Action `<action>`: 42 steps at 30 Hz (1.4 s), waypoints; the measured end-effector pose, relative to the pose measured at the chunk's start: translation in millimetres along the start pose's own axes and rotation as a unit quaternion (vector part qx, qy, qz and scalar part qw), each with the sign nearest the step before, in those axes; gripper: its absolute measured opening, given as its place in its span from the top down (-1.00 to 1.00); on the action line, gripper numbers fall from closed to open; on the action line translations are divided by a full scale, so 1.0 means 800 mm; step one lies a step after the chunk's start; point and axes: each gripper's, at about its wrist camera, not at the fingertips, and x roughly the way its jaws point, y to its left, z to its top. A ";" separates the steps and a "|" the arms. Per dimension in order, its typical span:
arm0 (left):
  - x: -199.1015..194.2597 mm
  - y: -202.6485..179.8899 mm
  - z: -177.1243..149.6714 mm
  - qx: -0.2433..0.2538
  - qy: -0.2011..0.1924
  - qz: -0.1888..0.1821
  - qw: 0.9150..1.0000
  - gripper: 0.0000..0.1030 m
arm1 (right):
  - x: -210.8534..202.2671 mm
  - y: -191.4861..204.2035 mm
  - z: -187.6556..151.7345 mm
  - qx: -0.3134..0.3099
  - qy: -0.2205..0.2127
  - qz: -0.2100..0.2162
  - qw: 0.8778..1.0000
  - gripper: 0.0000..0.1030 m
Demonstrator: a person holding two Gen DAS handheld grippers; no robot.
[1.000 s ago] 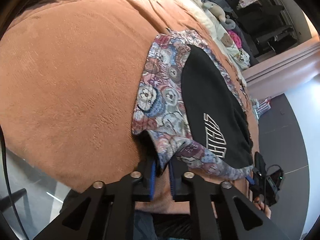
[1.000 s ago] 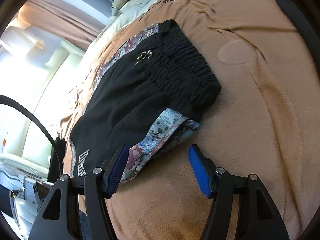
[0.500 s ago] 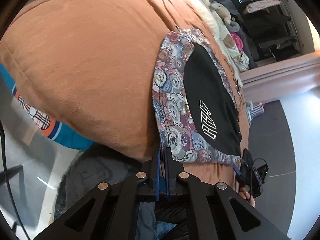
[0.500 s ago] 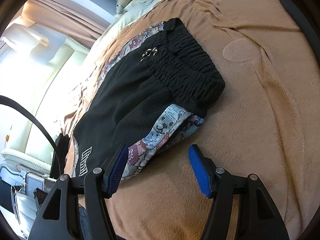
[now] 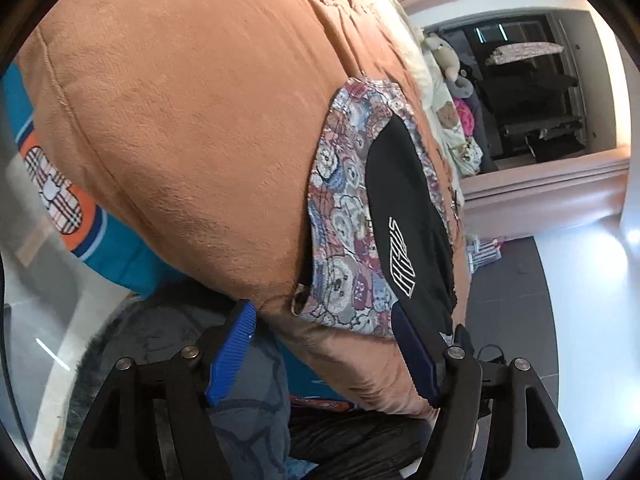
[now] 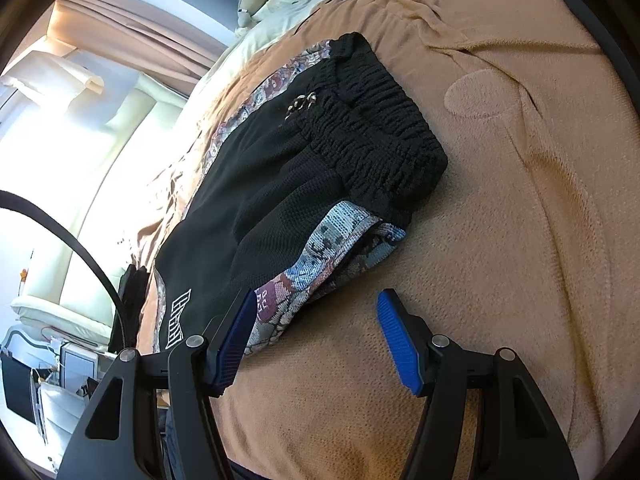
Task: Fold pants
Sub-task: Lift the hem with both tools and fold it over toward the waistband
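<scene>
Pants [image 5: 380, 216] are lying folded flat on the brown blanket [image 5: 192, 120] of the bed, hem at the near edge. L tongs [image 5: 320, 356], pinched on the patterned hem corner 1 s ago, have just been opening & are now standing wide w/ nothing gripped, pulled back off the bed edge. R tongs [image 6: 316, 340] are holding unchanged: approx. half open, empty, left pad [image 6: 236, 336] just beside the pants' side seam.

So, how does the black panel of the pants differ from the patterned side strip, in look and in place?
The black panel is plain and dark, with a white outlined logo; the patterned side strip shows pink, blue and grey bear-like figures. The black panel fills the middle of the pants; the strip runs along their edges. Near the waistband the strip folds over and lifts, while the panel lies flat. Both rest on the brown blanket.
</scene>
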 end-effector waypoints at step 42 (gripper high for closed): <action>0.016 -0.001 -0.017 -0.030 -0.102 -0.021 0.994 0.90 | 0.022 -0.003 0.019 0.005 -0.034 0.025 0.999 0.84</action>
